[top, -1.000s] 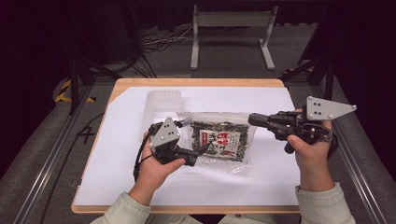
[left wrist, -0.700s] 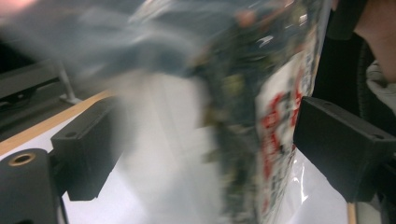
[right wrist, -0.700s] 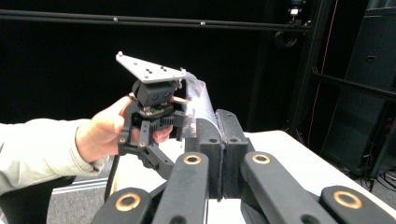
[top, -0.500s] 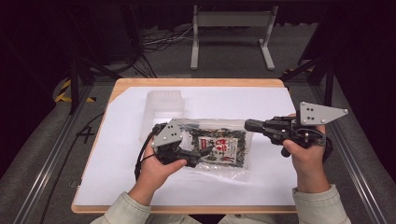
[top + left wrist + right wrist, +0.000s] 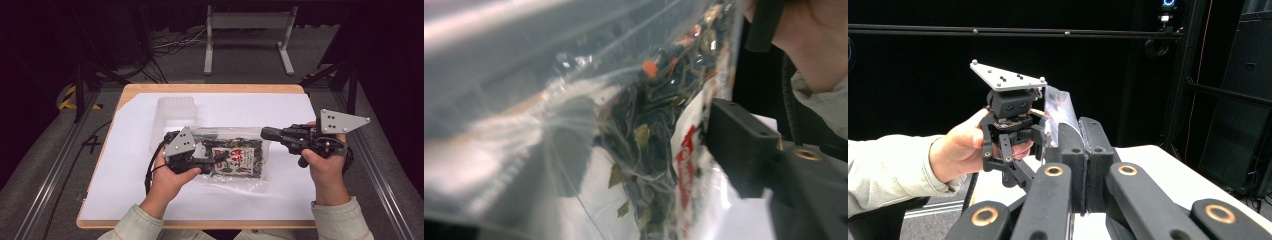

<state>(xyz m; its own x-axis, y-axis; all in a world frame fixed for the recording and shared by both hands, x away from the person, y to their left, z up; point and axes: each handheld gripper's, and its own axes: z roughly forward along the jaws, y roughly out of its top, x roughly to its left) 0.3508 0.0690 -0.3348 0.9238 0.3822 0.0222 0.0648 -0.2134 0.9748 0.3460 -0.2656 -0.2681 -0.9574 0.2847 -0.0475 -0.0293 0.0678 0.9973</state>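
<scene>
Plastic tub (image 5: 174,111), clear and empty-looking, stands on the white sheet (image 5: 125,170) toward the table's far left. Just right of it, the left gripper (image 5: 212,161) has its jaws around the near-left end of a clear packet of dried greens (image 5: 239,159); they have just been closing, with the film between them, but whether the pads bite yet cannot be told. Further right, the right gripper (image 5: 266,133) is clenched on the packet's right edge. The step looks like securing the bag at both ends; next, probably, a firm left grip before any pull or lift. Wooden table (image 5: 210,88) edges frame the sheet; grey floor, cables and a metal stand (image 5: 247,35) lie beyond.
</scene>
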